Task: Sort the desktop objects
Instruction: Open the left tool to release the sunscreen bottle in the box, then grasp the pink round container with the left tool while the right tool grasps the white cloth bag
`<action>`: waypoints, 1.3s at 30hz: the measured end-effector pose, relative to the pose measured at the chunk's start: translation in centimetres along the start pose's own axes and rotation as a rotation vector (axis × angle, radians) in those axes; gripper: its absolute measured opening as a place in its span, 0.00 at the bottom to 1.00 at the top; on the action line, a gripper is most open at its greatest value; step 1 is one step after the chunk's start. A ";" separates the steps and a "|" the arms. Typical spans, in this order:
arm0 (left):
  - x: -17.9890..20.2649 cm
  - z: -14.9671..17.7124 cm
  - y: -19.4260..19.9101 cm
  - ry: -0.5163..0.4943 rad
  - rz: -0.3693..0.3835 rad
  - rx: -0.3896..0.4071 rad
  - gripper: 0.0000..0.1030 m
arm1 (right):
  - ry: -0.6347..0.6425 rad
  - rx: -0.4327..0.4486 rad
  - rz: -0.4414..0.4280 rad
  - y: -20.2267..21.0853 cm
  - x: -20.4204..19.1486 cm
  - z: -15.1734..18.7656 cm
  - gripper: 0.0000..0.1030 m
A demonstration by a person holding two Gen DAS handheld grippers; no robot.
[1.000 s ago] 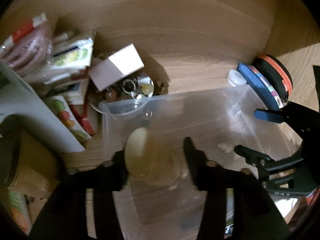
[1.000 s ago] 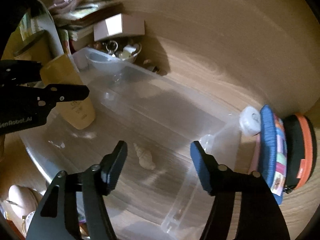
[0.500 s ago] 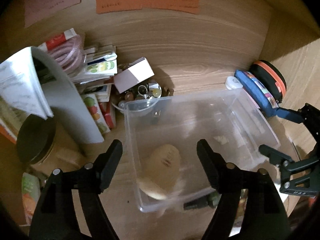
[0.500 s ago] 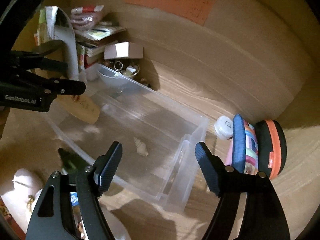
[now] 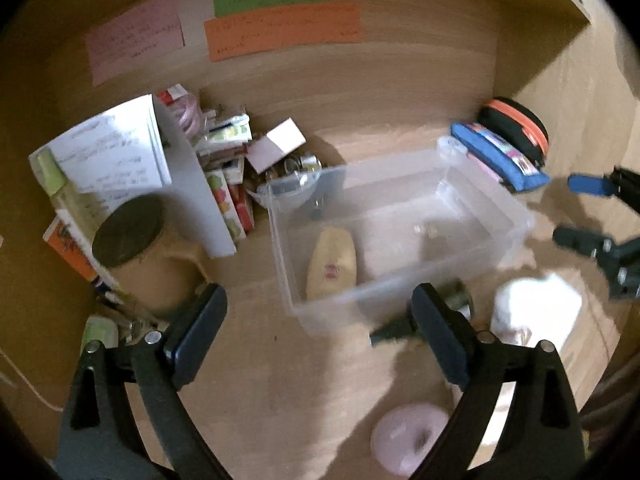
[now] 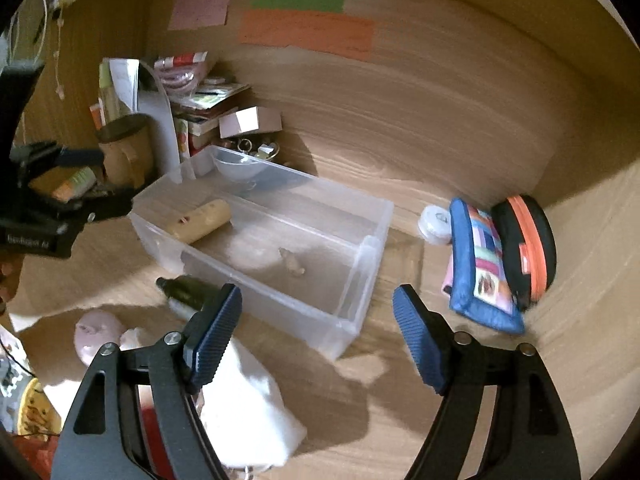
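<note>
Bottle point(image 5: 331, 262), beige, which we carried a second ago, now lies inside clear bin point(image 5: 516, 236); left gripper point(image 5: 316, 344) and right gripper point(image 6: 316, 336) both gape empty; one item sorted.

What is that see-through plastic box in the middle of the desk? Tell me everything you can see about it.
The clear plastic box is a lidless rectangular bin with thin, slightly cloudy walls and a thicker rim, standing upright on the wooden desk. Inside, a tan bottle lies on its side near one end, and a small pale shell lies toward the other. A dark green bottle lies just outside its near wall; a small bowl of trinkets sits against its far corner. Neither pair of tongs touches it.
</note>
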State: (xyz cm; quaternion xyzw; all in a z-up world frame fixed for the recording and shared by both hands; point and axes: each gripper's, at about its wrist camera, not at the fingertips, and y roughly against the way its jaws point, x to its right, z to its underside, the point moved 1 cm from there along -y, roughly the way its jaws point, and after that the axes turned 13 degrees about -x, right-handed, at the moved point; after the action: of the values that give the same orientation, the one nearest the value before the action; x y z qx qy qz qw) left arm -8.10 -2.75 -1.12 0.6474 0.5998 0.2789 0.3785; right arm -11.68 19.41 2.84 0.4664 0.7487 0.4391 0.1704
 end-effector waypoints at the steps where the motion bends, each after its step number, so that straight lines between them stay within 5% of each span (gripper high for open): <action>1: 0.2 0.7 0.1 -0.006 -0.003 -0.005 0.92 | -0.009 0.005 -0.005 0.3 0.2 0.5 0.75; 17: 0.3 9.9 -0.2 -0.017 0.143 -0.101 0.92 | -0.065 -0.068 -0.124 -0.9 -0.1 6.7 0.79; 30: 3.5 10.4 -4.1 -0.076 0.169 -0.208 0.92 | -0.005 -0.159 -0.169 -5.3 -2.4 7.4 0.76; 36: 3.7 9.8 -5.0 -0.072 0.156 -0.225 0.92 | 0.016 -0.172 -0.241 -6.4 -2.7 6.7 0.47; 39: 3.8 9.7 -5.1 -0.070 0.138 -0.207 0.88 | 0.008 -0.162 -0.270 -6.4 -2.7 7.0 0.42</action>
State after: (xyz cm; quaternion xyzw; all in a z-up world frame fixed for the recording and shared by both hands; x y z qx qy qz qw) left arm -2.60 -0.51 -11.04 0.6540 0.5084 0.3419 0.4438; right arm -9.18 19.46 -6.65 0.3443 0.7674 0.4732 0.2620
